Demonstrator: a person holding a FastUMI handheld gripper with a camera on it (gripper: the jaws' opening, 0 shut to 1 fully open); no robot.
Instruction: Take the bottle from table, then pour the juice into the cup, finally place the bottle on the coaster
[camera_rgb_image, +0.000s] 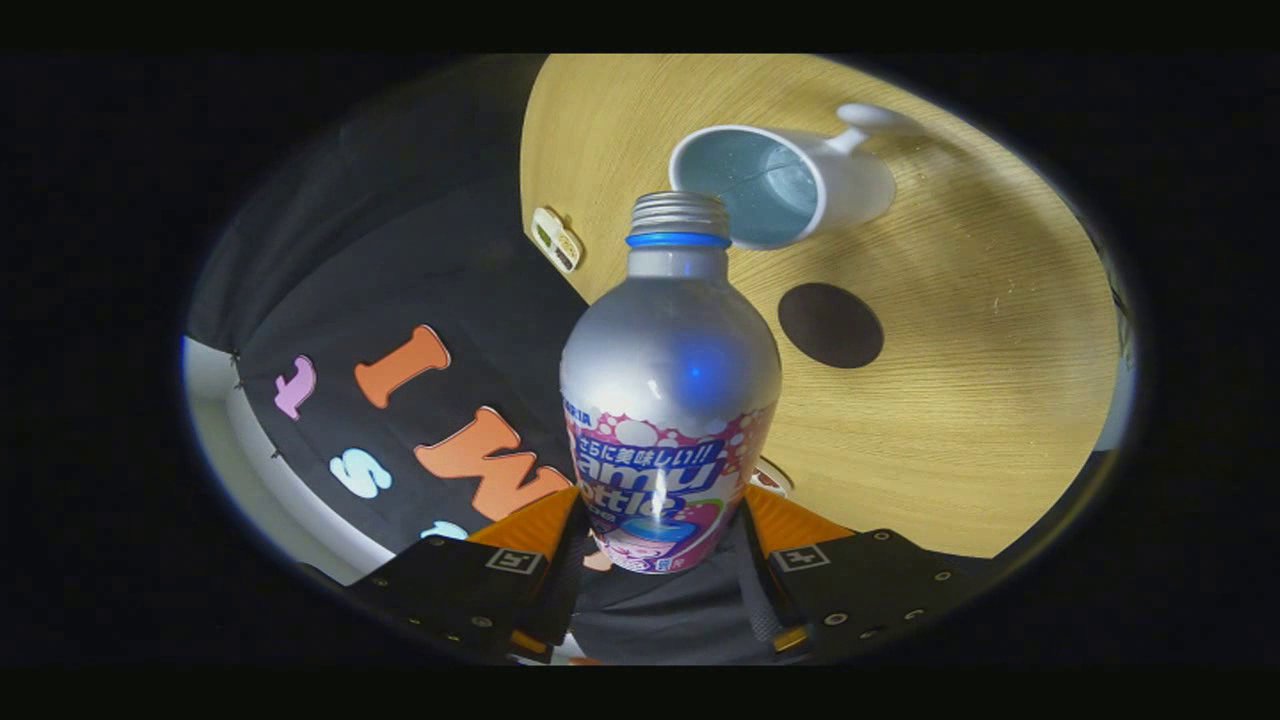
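Note:
A silver aluminium bottle (668, 390) with a pink and blue label and an uncapped threaded neck is held between my two fingers, which press on its lower body from both sides. My gripper (662, 540) is shut on it and the whole view is rolled over, with the bottle lifted off the table. The bottle's mouth sits right at the rim of a white mug (790, 185) with a pale blue inside; the mug stands on the wooden table (980, 330). A round dark coaster (830, 325) lies on the table beside the bottle, nearer to me than the mug.
A small flat tag-like object (557, 238) lies at the table's edge near the booth's black cloth wall (400, 260). Another small object (772, 474) peeks out on the table just behind the bottle's label.

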